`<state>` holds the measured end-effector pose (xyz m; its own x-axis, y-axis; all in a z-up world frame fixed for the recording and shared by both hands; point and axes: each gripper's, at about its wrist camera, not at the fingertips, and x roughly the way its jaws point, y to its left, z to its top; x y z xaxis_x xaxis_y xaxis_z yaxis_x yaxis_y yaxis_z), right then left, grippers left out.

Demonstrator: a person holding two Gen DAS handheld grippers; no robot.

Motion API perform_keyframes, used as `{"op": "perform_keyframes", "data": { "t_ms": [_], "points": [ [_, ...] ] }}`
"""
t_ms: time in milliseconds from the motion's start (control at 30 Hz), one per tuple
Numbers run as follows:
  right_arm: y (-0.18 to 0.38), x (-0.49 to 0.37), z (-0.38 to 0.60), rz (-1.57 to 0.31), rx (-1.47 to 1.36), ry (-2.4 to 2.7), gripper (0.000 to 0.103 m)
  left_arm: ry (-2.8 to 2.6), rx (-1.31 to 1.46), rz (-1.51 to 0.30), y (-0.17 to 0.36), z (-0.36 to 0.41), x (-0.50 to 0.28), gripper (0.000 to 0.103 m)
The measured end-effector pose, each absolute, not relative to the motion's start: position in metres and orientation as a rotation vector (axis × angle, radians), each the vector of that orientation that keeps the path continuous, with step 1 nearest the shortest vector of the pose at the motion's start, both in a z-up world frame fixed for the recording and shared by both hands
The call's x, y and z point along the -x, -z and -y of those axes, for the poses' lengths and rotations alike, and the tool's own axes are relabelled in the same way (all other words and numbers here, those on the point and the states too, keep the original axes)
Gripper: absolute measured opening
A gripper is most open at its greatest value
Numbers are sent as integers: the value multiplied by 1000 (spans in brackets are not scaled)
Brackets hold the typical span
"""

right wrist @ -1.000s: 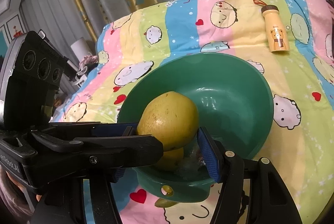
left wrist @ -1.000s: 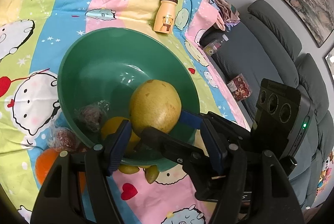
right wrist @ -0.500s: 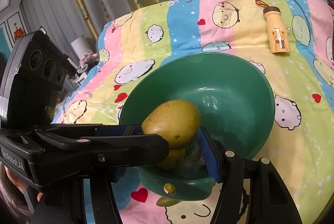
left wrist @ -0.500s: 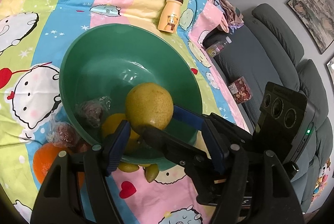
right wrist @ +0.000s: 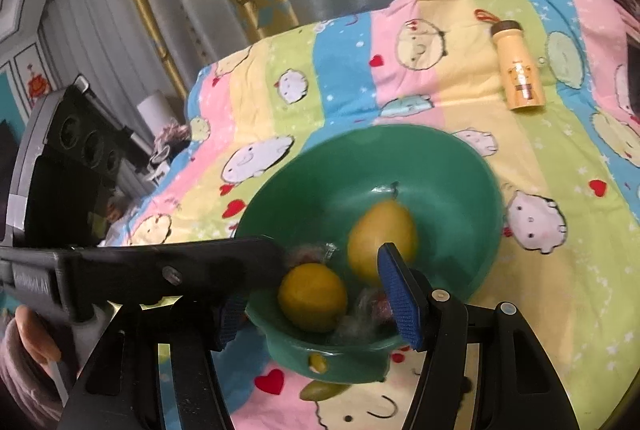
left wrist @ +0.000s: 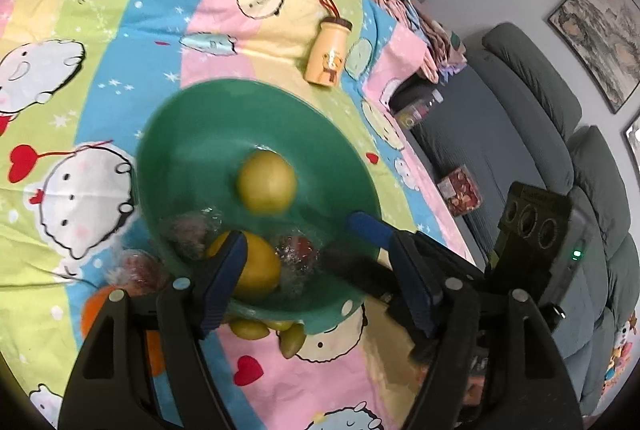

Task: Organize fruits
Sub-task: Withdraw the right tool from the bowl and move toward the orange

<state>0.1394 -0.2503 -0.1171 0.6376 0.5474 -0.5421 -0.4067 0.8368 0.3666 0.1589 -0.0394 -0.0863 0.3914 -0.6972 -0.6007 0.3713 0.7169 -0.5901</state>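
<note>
A green bowl (left wrist: 192,149) (right wrist: 460,189) stands on the cartoon bedsheet. A yellow-green pear (left wrist: 266,181) (right wrist: 380,238) lies loose inside it, blurred, touching no finger. Nearer me in the bowl are a round yellow fruit (left wrist: 260,266) (right wrist: 312,298) and two plastic-wrapped reddish fruits (left wrist: 188,234) (left wrist: 296,250). My left gripper (left wrist: 316,270) hangs over the bowl's near rim; its jaws are opening and grip nothing. My right gripper (right wrist: 316,306) is open over the same rim, and the yellow fruit lies below its gap. Each gripper's fingers cross the other's view.
Outside the bowl's near side lie an orange (left wrist: 94,310), another wrapped reddish fruit (left wrist: 136,270) and small green fruits (left wrist: 292,340) (right wrist: 320,390). A yellow bottle (left wrist: 328,57) (right wrist: 518,73) lies beyond the bowl. A grey sofa (left wrist: 520,109) stands right of the bed. A hand (right wrist: 36,342) shows at lower left.
The pear, earlier pinched between fingers of both grippers above the bowl, has come free and dropped onto the bowl's floor. The left jaws have spread wider.
</note>
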Motion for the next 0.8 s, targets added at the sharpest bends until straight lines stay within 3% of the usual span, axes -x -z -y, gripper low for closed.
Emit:
{"op": "perform_keyframes", "data": {
  "t_ms": [367,800],
  "points": [
    [115,-139,323,-613,-470,-472,66,508,403,-844,68,-27,-133,88],
    [111,-131,321,-603,-471,-502,67,368,481,-898,94,-75,-100,90]
  ]
}}
